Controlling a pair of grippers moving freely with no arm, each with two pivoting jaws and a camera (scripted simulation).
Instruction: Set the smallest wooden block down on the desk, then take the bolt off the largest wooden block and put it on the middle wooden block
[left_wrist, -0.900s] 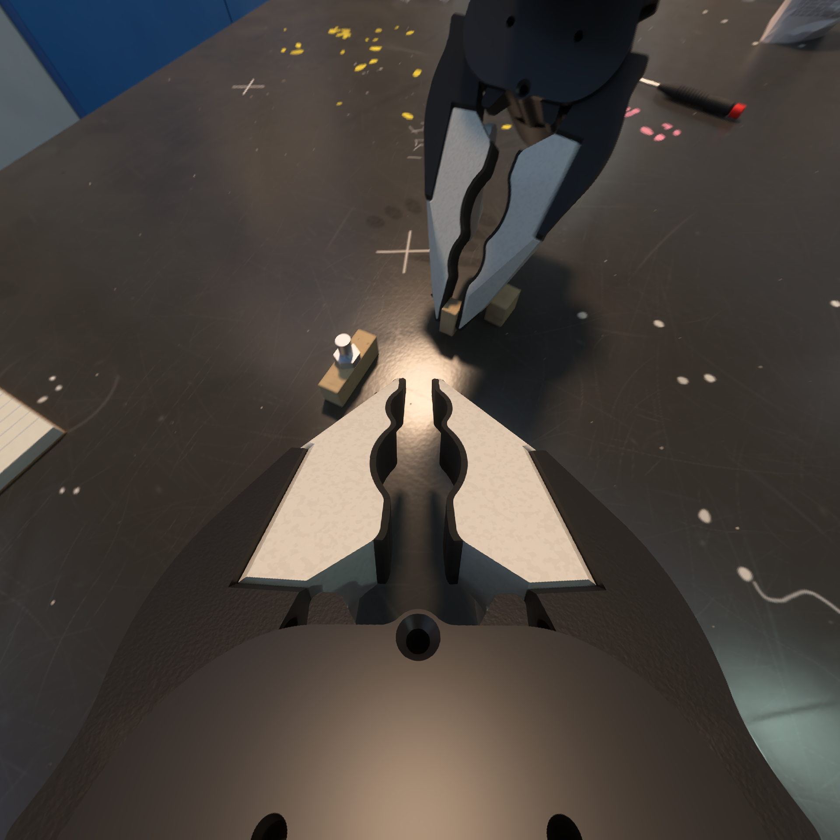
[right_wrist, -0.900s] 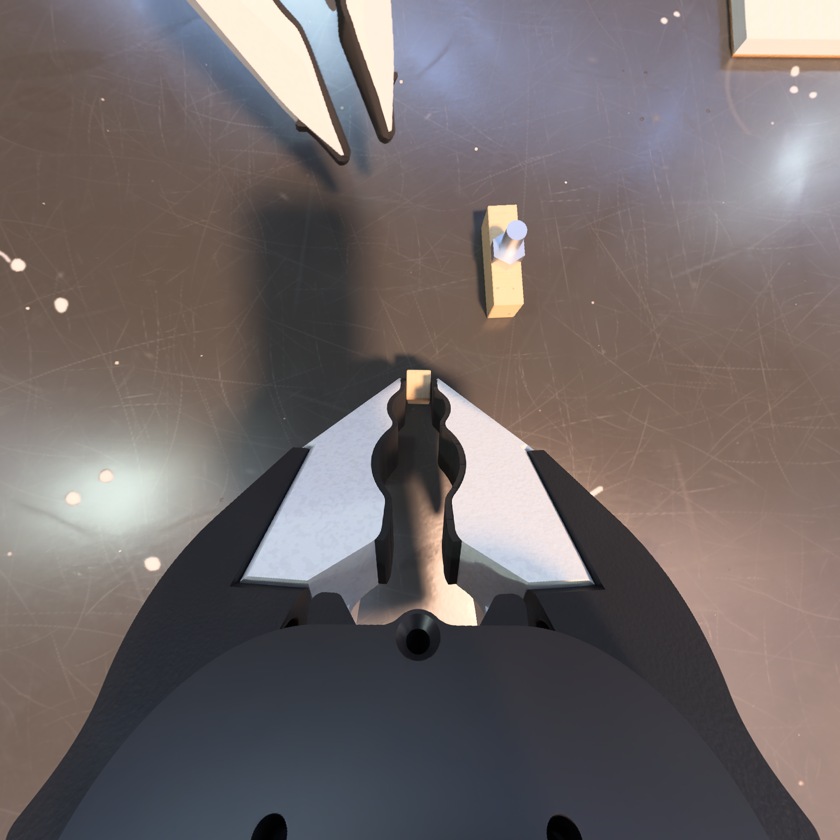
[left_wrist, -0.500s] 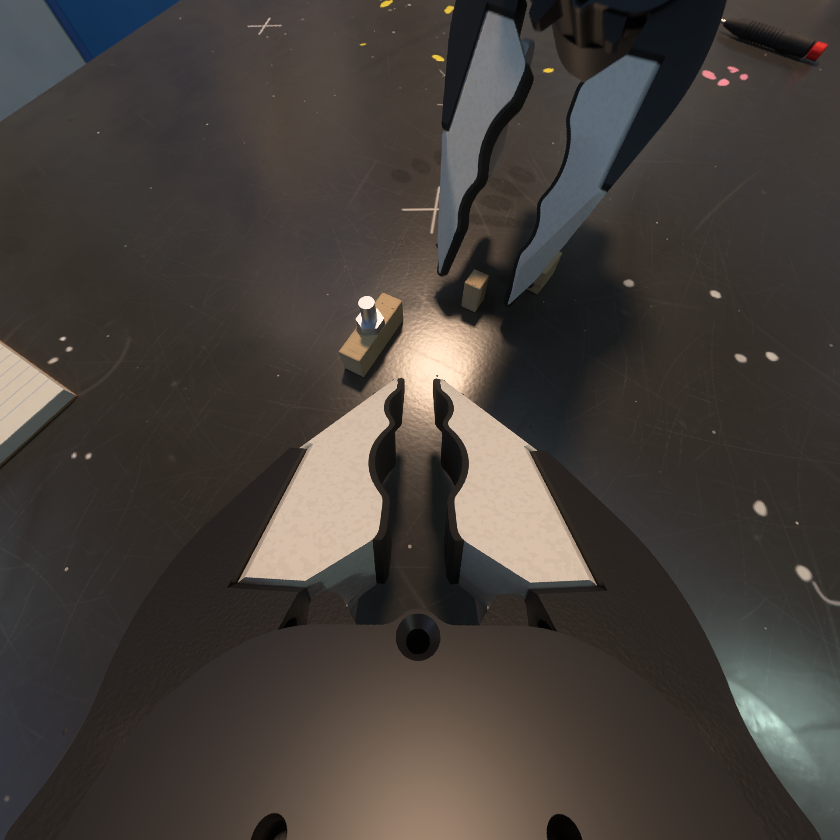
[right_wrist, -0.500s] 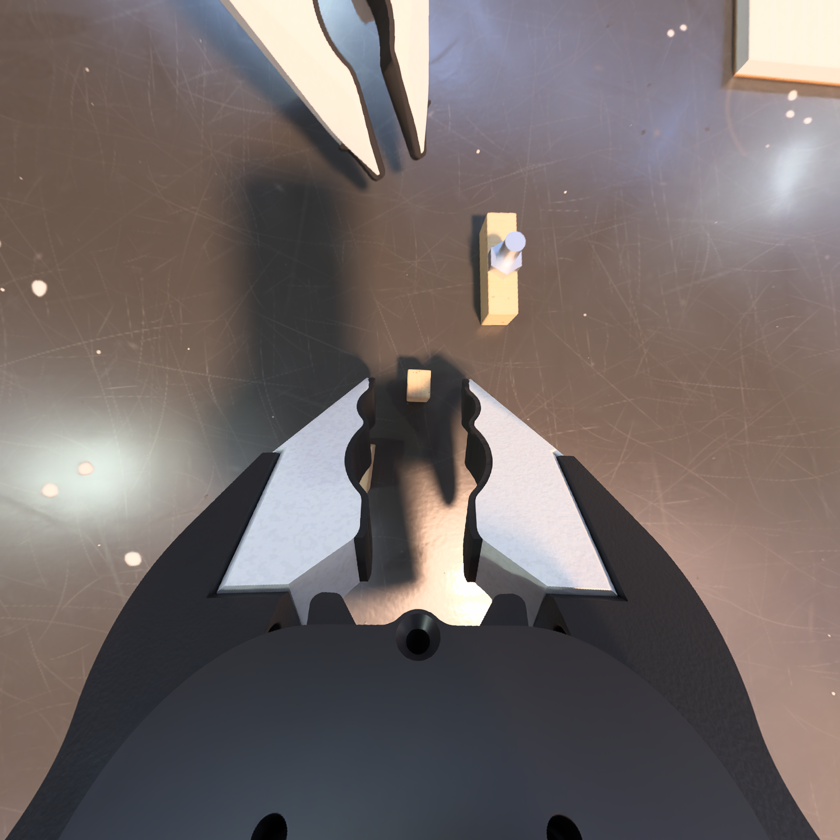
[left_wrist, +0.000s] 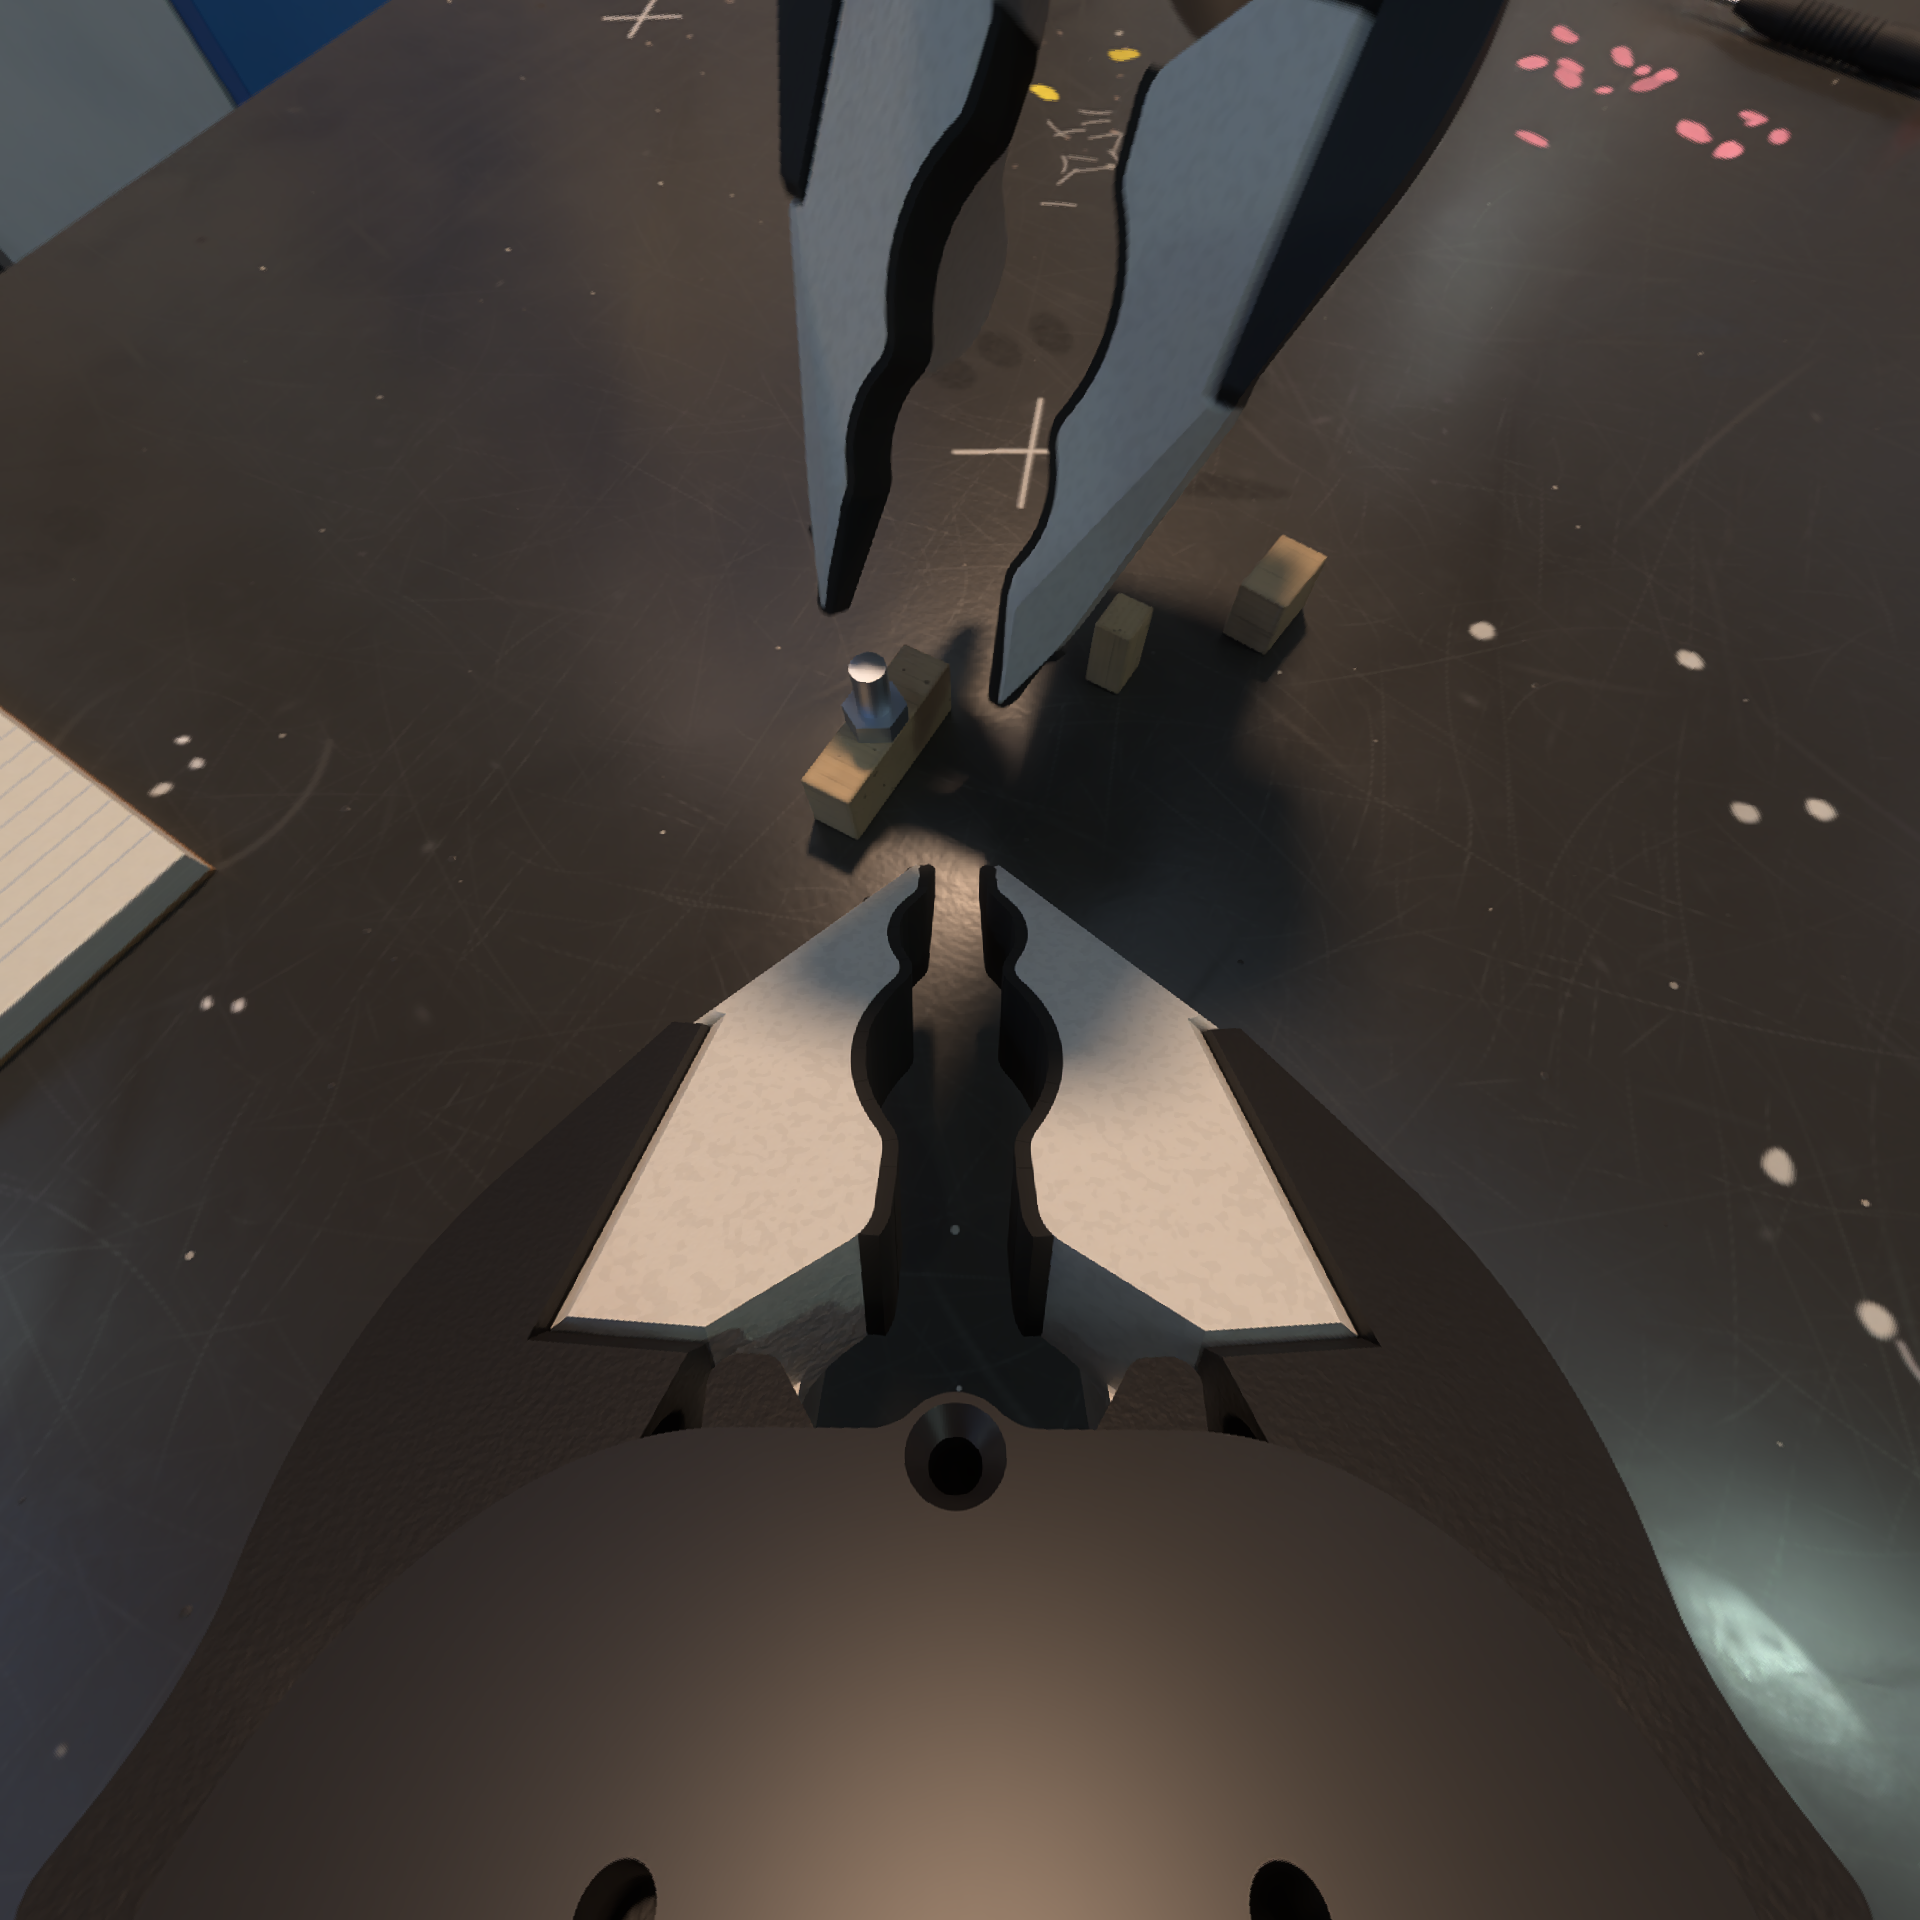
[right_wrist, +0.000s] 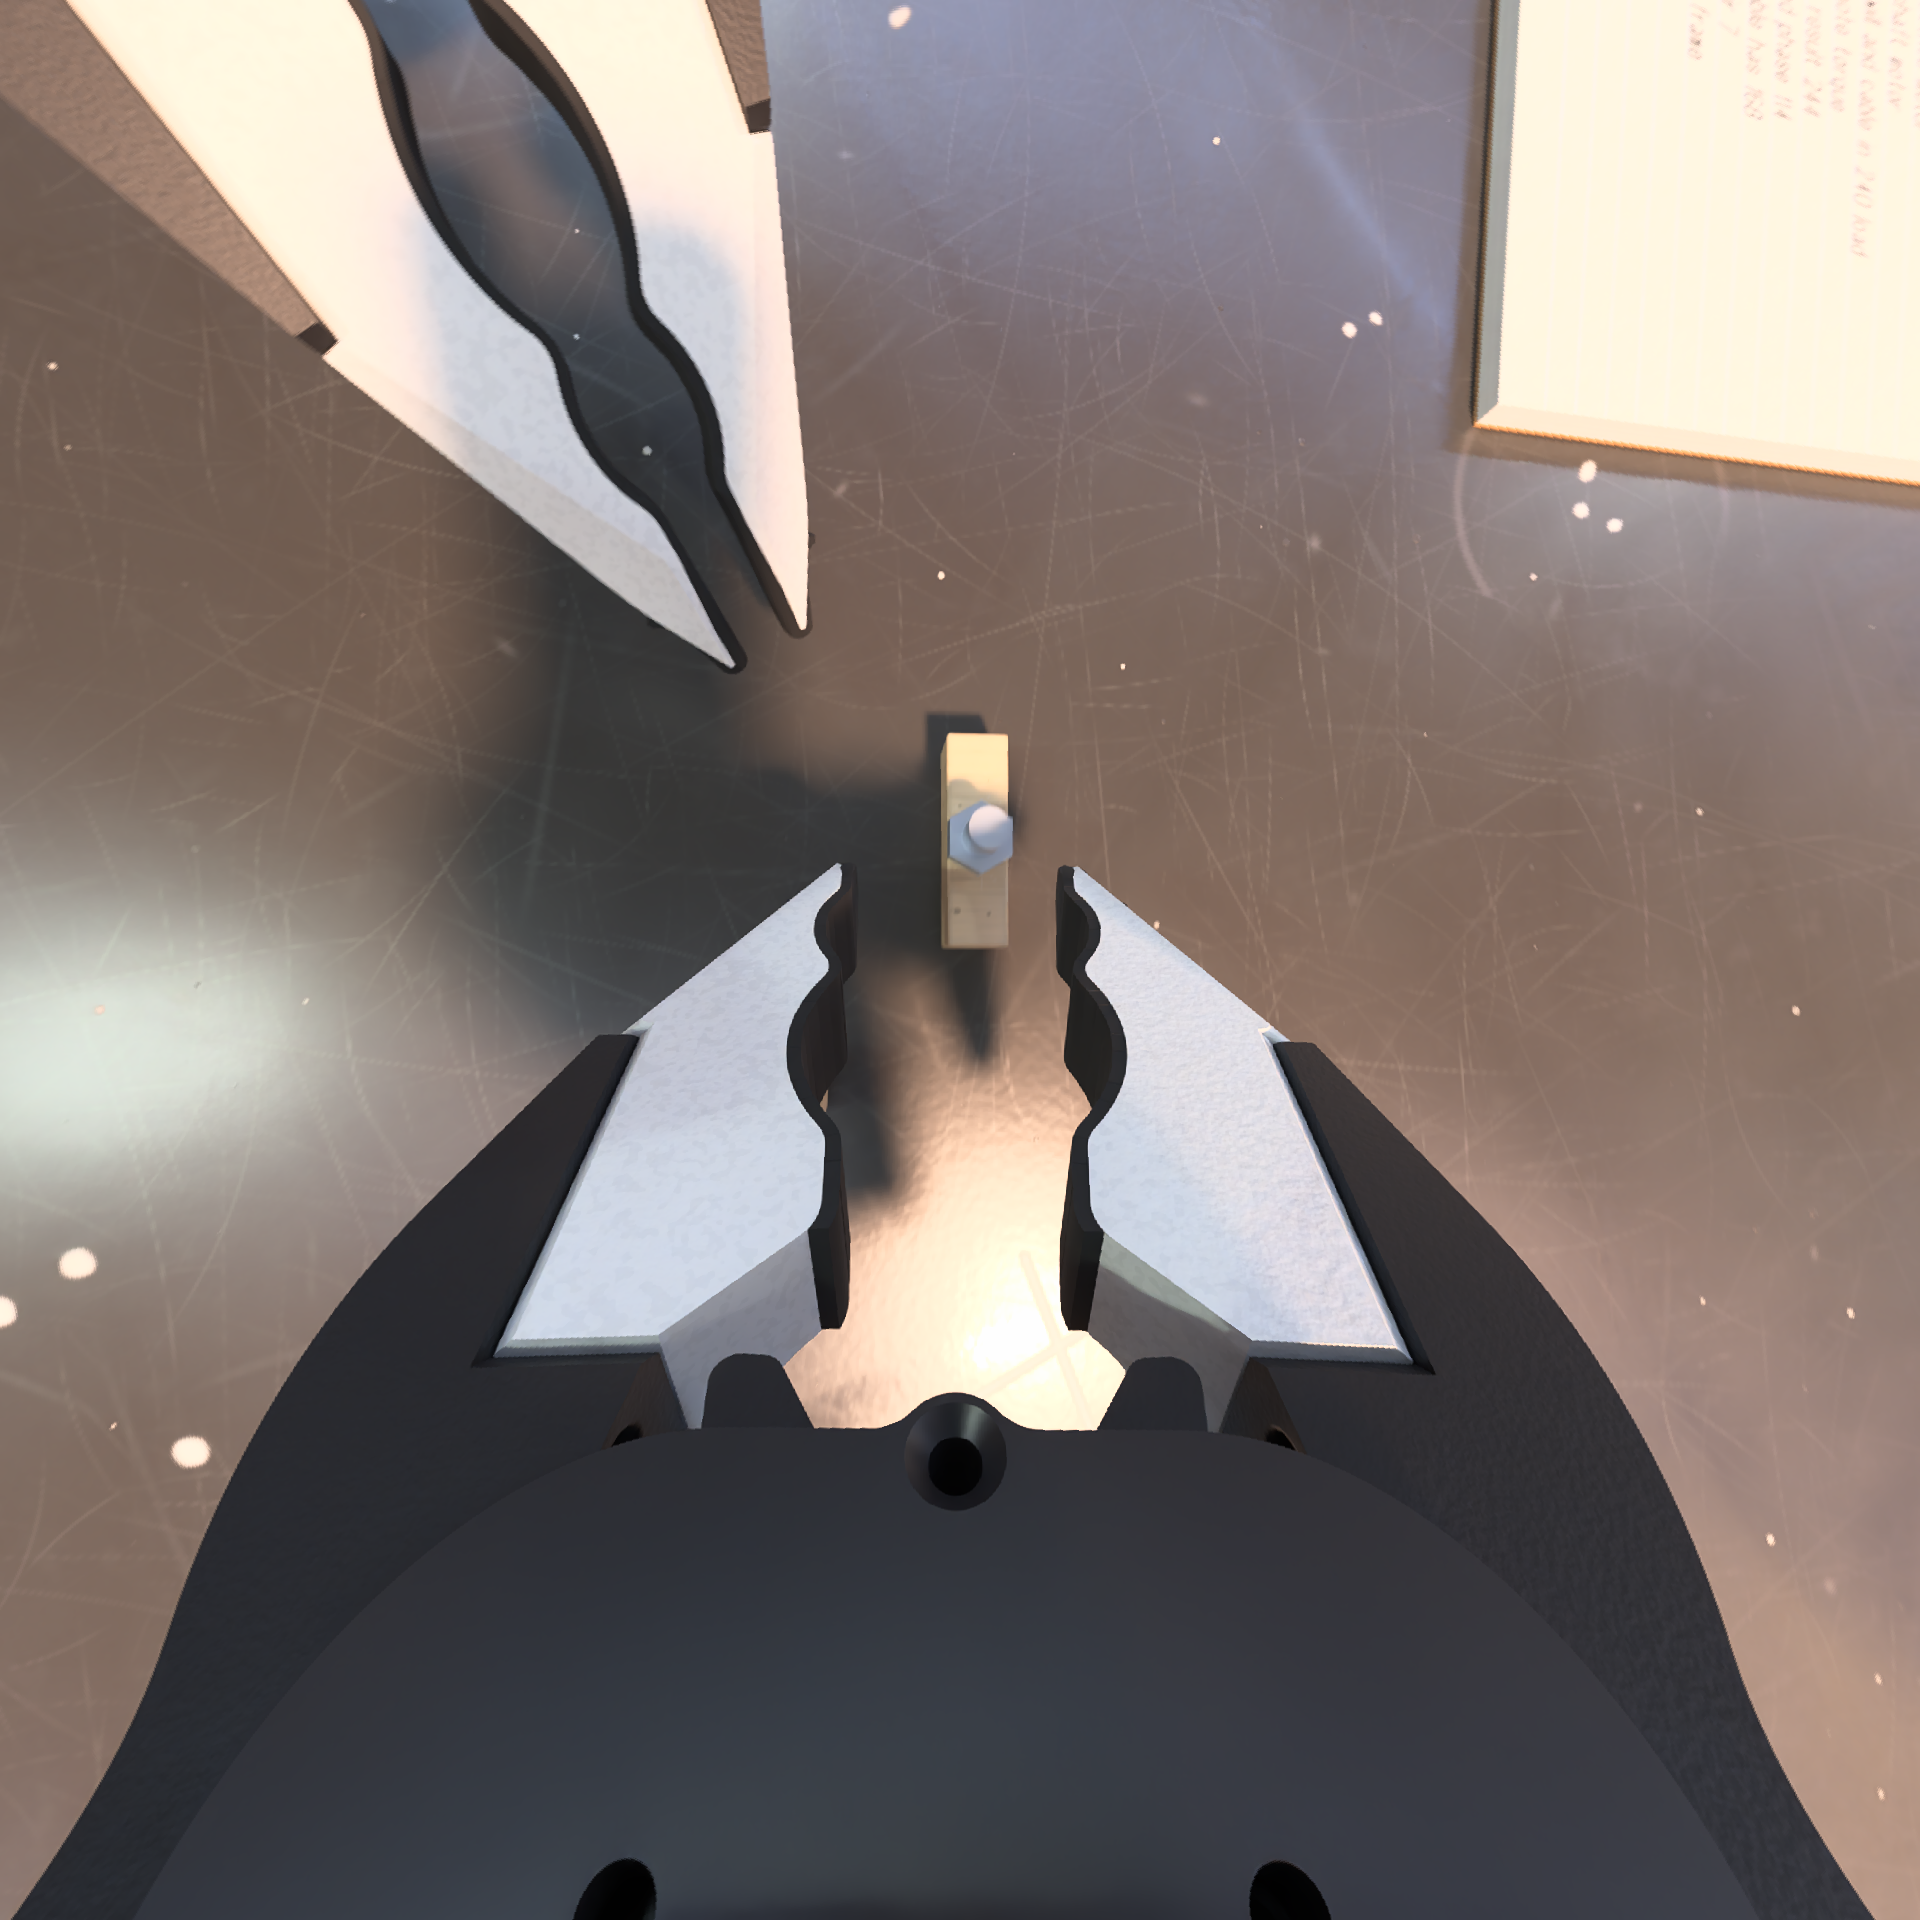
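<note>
The largest wooden block (left_wrist: 871, 774) lies on the dark desk (left_wrist: 416, 520) with a silver bolt (left_wrist: 869, 691) standing on it. The smallest block (left_wrist: 1120, 644) stands on the desk to its right, and the middle block (left_wrist: 1273, 592) stands farther right. My right gripper (left_wrist: 914, 649) is open and empty. It hangs just above the bolt, one fingertip on each side. In the right wrist view, the bolt (right_wrist: 979, 828) and the largest block (right_wrist: 975, 914) sit between and just ahead of the right gripper (right_wrist: 956, 883). My left gripper (left_wrist: 956, 873) is shut and empty, just short of the largest block.
A lined notepad (left_wrist: 62, 862) lies at the left edge and also shows in the right wrist view (right_wrist: 1704, 229). A black pen (left_wrist: 1829, 42) lies at the far right. The left gripper (right_wrist: 764, 634) hangs close to the block's far end. Paint specks dot the desk.
My right gripper opened and let go of the smallest block, which now stands on the desk. It then moved over to the bolt on the largest block. My left gripper came closer.
</note>
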